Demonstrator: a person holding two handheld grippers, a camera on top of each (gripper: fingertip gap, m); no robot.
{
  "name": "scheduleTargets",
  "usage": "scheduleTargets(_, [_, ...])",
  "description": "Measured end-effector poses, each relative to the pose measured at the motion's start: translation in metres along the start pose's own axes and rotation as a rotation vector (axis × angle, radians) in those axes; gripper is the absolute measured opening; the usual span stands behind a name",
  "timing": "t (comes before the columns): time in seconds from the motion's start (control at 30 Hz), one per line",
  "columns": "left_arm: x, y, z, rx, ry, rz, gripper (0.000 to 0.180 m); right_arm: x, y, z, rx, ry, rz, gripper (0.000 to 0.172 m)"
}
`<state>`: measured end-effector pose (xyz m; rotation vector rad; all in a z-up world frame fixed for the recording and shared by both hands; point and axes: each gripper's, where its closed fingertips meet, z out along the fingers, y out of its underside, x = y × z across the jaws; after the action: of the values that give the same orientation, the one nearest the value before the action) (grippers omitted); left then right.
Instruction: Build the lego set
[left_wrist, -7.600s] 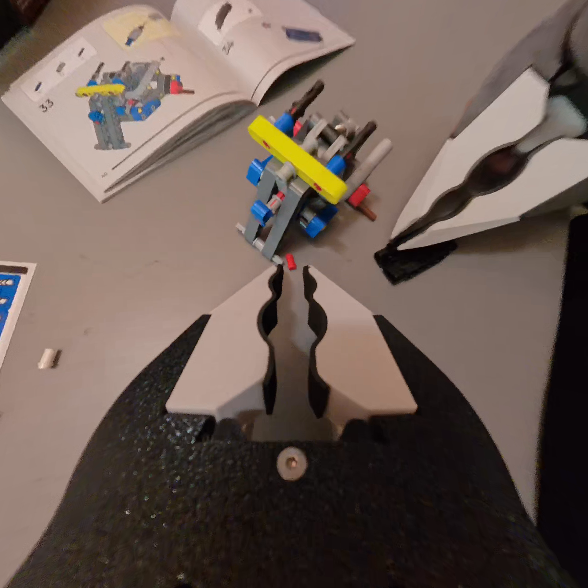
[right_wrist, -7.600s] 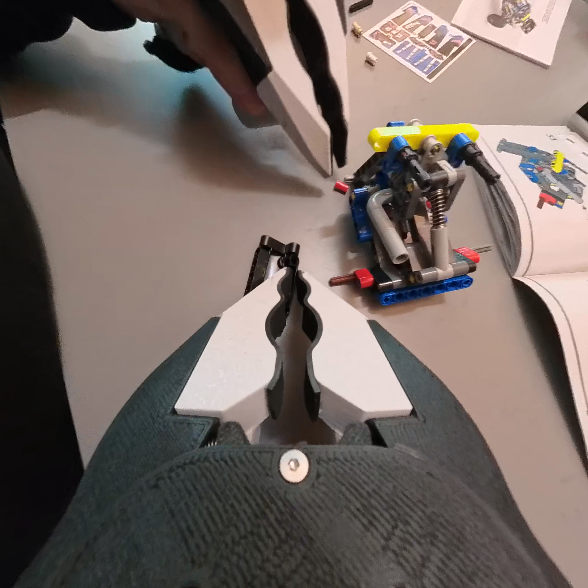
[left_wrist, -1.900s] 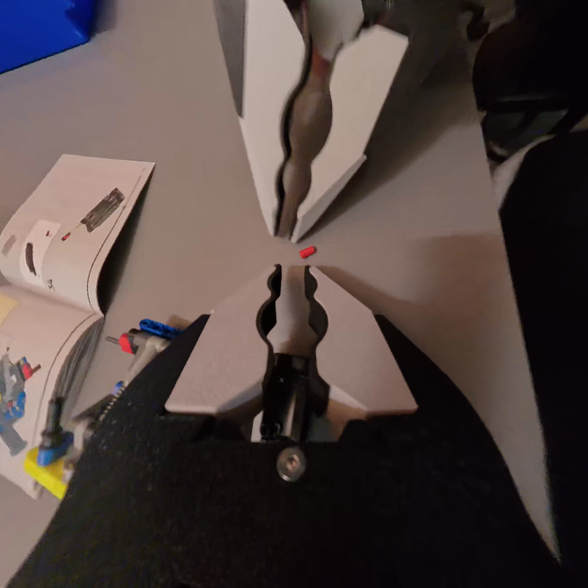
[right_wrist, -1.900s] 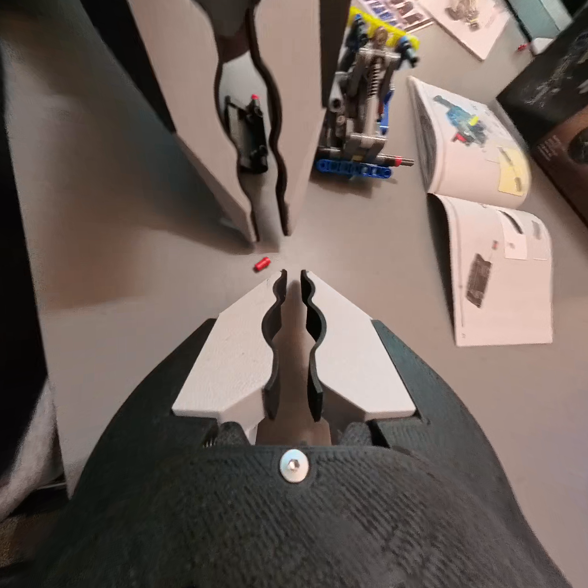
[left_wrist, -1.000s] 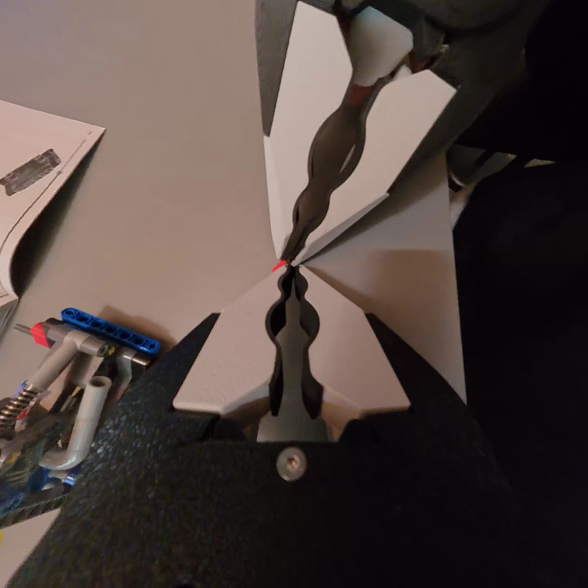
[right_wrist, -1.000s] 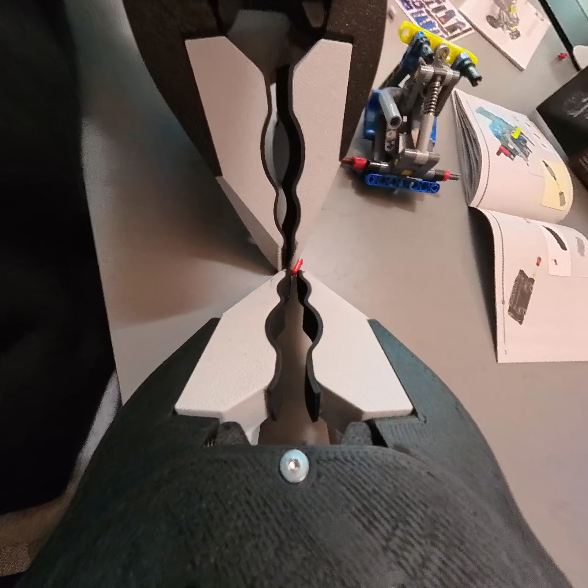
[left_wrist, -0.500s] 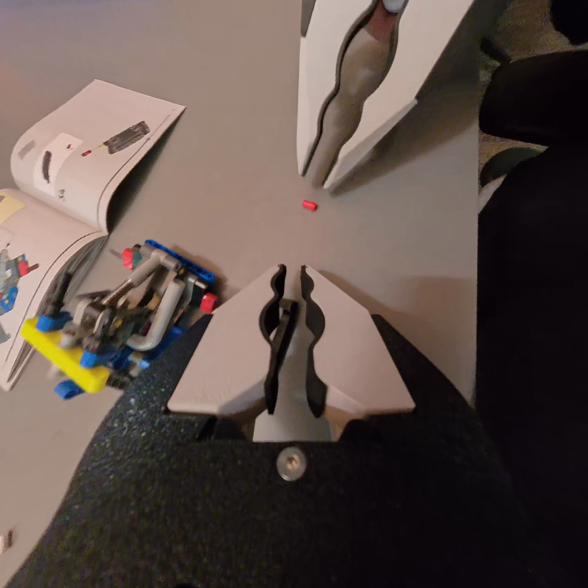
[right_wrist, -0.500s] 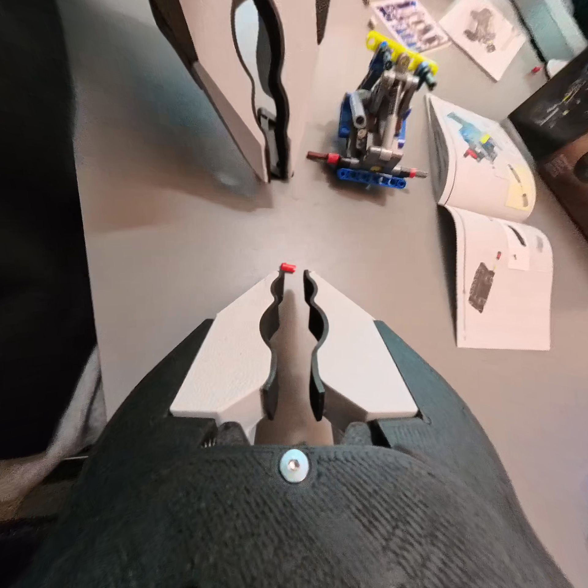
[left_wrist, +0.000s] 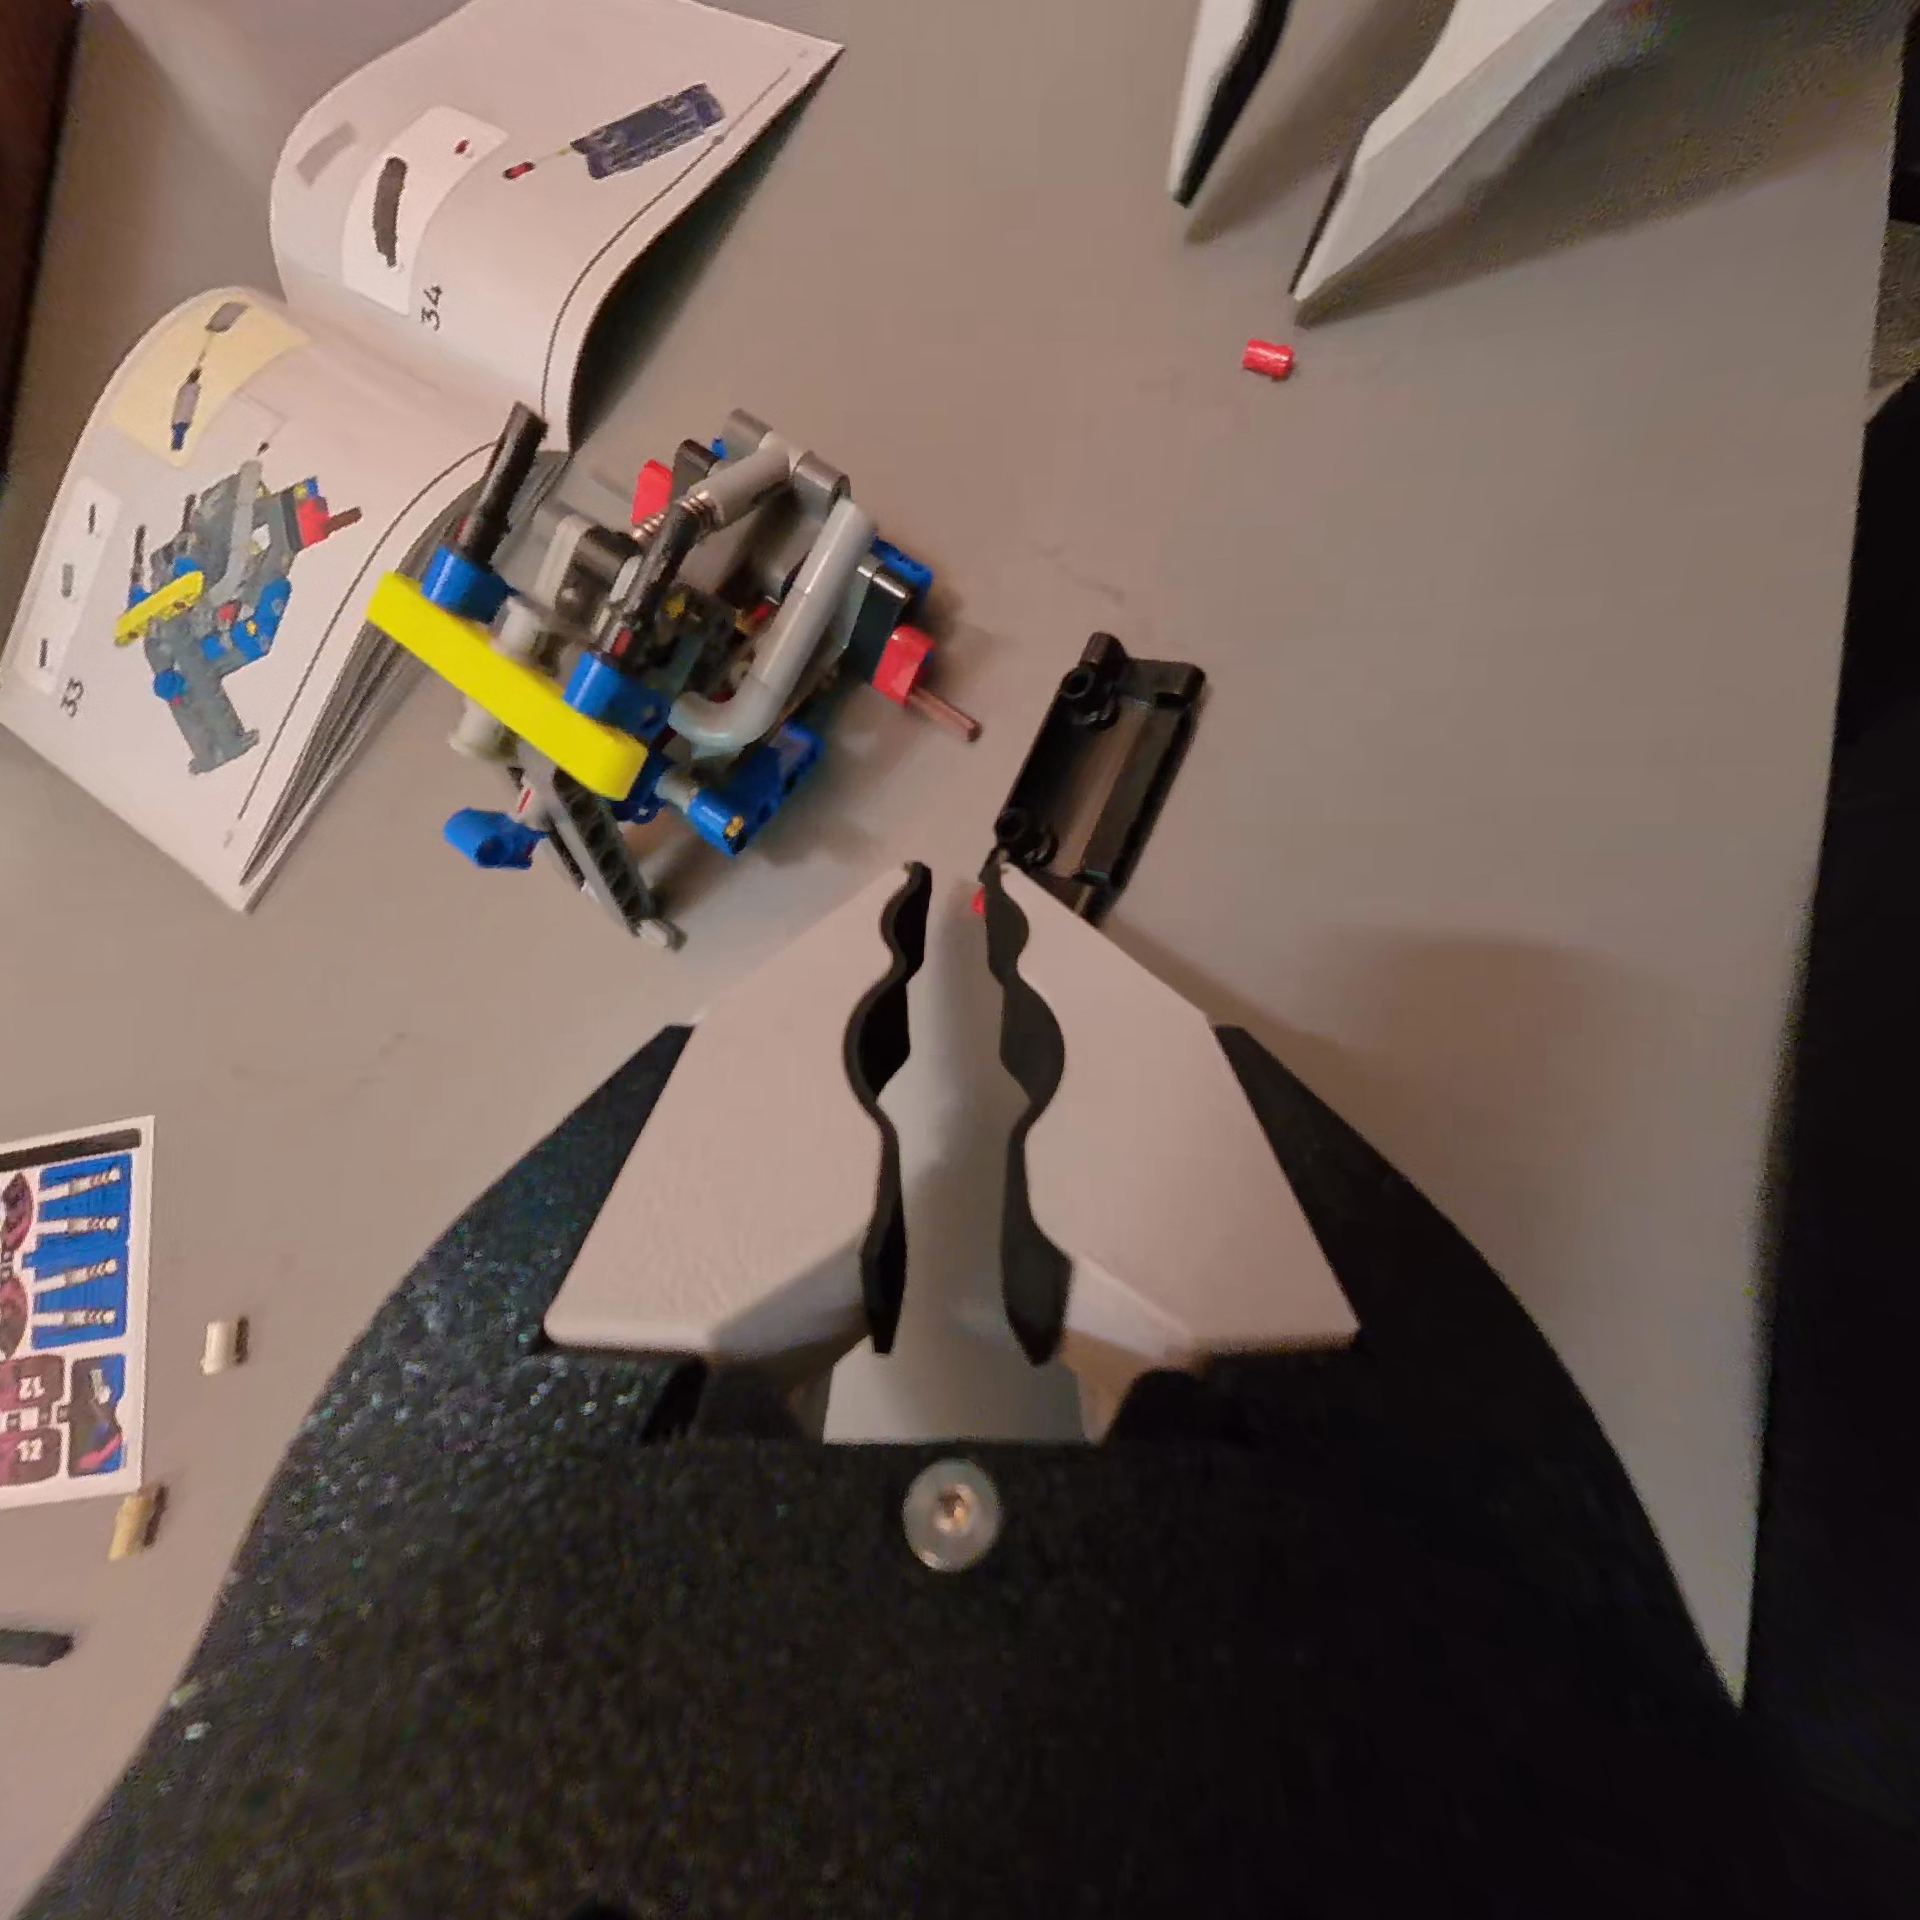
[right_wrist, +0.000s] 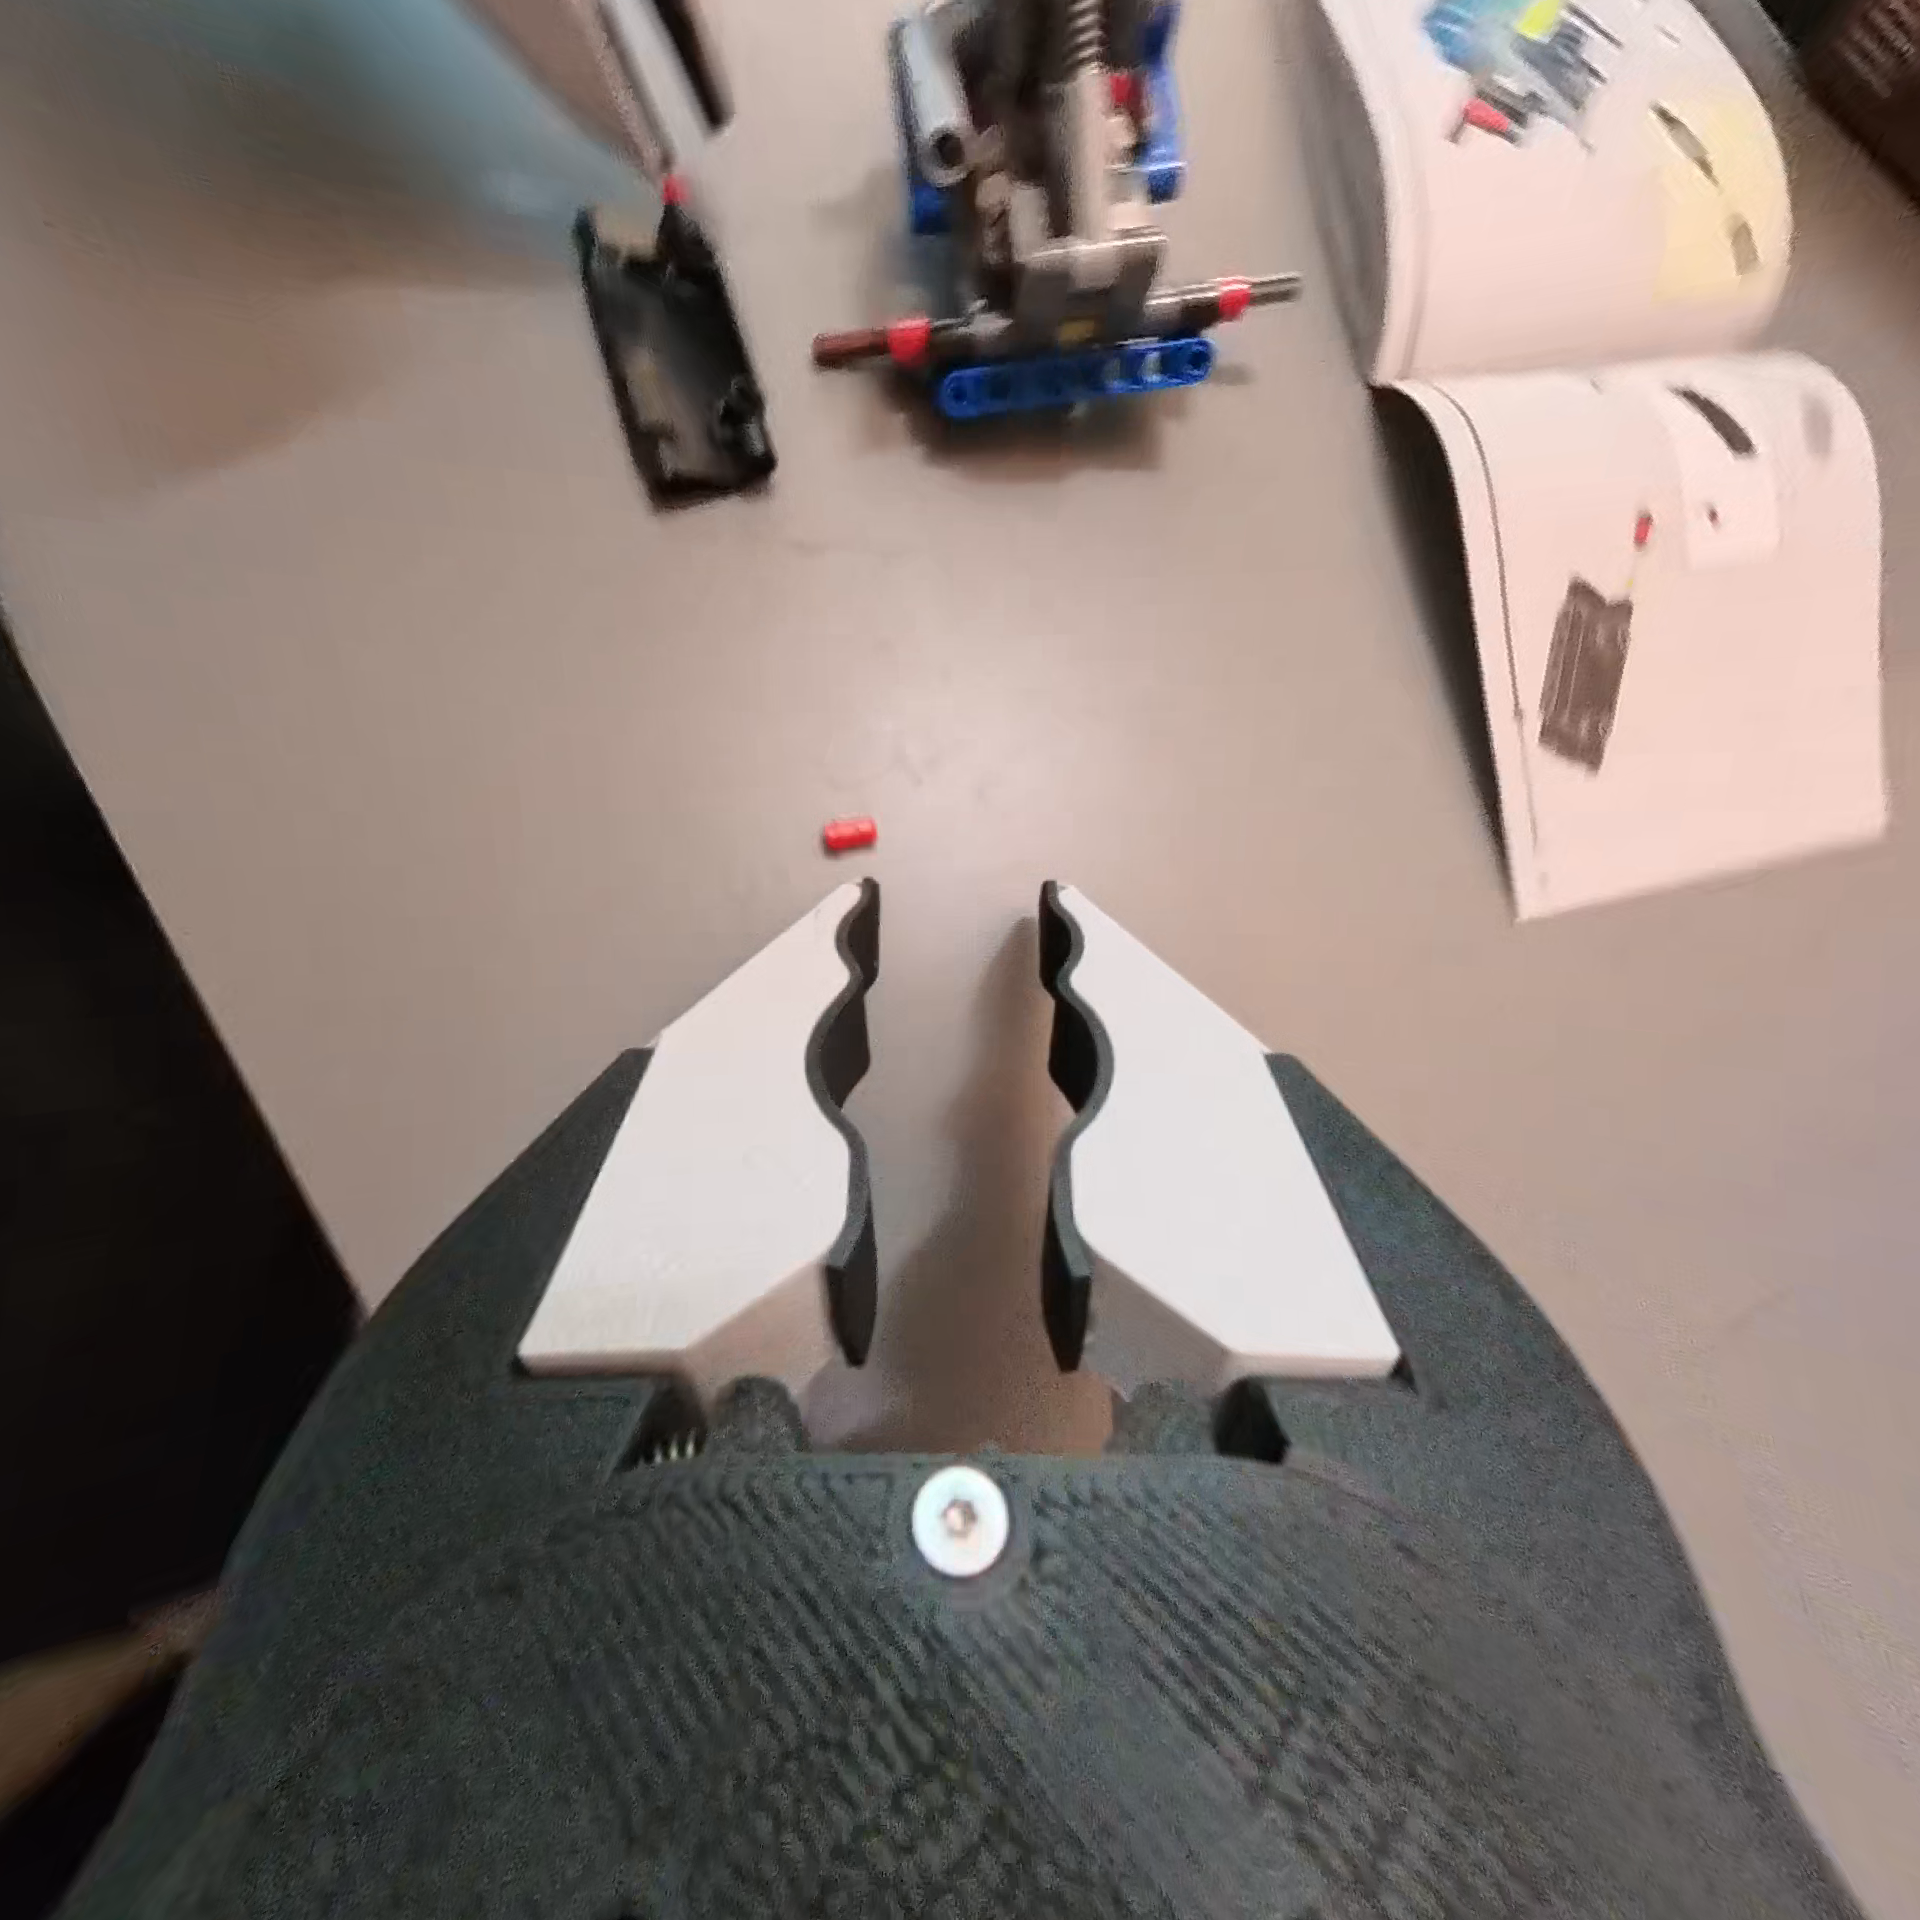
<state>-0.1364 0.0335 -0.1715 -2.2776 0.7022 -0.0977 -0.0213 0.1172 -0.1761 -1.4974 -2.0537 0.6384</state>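
Parts spread over table (left_wrist: 1351, 644)

Model (left_wrist: 665, 644) mid-table, booklet (left_wrist: 343, 436) touching its left, panel (left_wrist: 1112, 758) just right; small peg (left_wrist: 1268, 356) farther right, ahead of right gripper (right_wrist: 958, 894); sticker sheet (left_wrist: 68, 1309) at near left.

Matt grey table (right_wrist: 416, 675), glossy paper booklet (right_wrist: 1662, 644)

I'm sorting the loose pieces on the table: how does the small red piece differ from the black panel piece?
The red piece is a tiny, short cylinder; the black panel is far larger, long and flat, with raised edges. The red piece lies alone just ahead of the right tool; the black panel lies farther off, beside the blue, grey and yellow model. Both rest loose on the grey table, gripped by neither tool.
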Motion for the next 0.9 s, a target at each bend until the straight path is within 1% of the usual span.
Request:
scheduleTargets(0.03, [0.000,0.001,0.001,0.003,0.006,-0.007,0.008,-0.004,-0.002,-0.001,0.018,0.013,0.108,0.028])
scheduleTargets(0.07, [0.000,0.002,0.002,0.005,0.012,-0.012,0.008,-0.012,-0.005,-0.001,0.038,0.000,0.195,0.034])
scheduleTargets(0.1, [-0.001,0.002,0.003,0.006,0.015,-0.014,0.008,-0.016,-0.009,-0.002,0.062,0.019,0.267,0.032])
scheduleTargets(0.13, [-0.001,0.002,0.004,0.008,0.019,-0.015,0.008,-0.012,-0.010,-0.003,0.068,0.082,0.339,0.023])
scheduleTargets(0.17, [-0.001,0.001,0.006,0.012,0.025,-0.014,0.008,-0.013,-0.011,-0.003,0.073,0.107,0.387,0.023])
scheduleTargets(0.23, [-0.002,-0.002,0.008,0.030,0.032,-0.010,0.008,-0.016,-0.009,0.001,0.055,0.125,0.450,0.023])
scheduleTargets(0.37, [0.001,-0.008,0.008,0.059,0.052,0.027,0.011,-0.020,-0.010,0.011,0.032,0.150,0.462,0.015])
scheduleTargets(0.43, [0.001,-0.011,0.004,0.084,0.058,0.067,0.013,-0.020,-0.011,0.014,0.020,0.168,0.423,0.004])
scheduleTargets(0.47, [0.001,-0.013,0.003,0.098,0.071,0.083,0.014,-0.020,-0.011,0.015,0.012,0.171,0.374,0.002])
scheduleTargets(0.57, [0.006,-0.019,0.002,0.126,0.150,0.124,0.020,-0.023,-0.015,0.017,0.005,0.117,0.231,0.002])
scheduleTargets(0.6, [0.009,-0.020,0.003,0.128,0.181,0.140,0.020,-0.029,-0.018,0.019,0.016,0.065,0.166,0.002])
scheduleTargets(0.7, [0.014,-0.018,0.013,0.096,0.248,0.169,0.018,-0.033,-0.022,0.021,0.041,-0.004,0.030,0.002])
scheduleTargets(0.77, [0.017,-0.015,0.021,0.069,0.275,0.170,0.017,-0.033,-0.021,0.021,0.035,-0.024,0.000,0.002])
scheduleTargets(0.83, [0.020,-0.017,0.027,0.078,0.286,0.158,0.013,-0.027,-0.020,0.019,0.021,0.007,-0.007,0.013])
scheduleTargets(0.87, [0.022,-0.018,0.028,0.084,0.296,0.142,0.011,-0.025,-0.019,0.018,0.013,0.016,-0.002,0.014])
scheduleTargets(0.9, [0.023,-0.019,0.029,0.082,0.303,0.126,0.010,-0.025,-0.018,0.018,0.009,0.013,0.006,0.012])
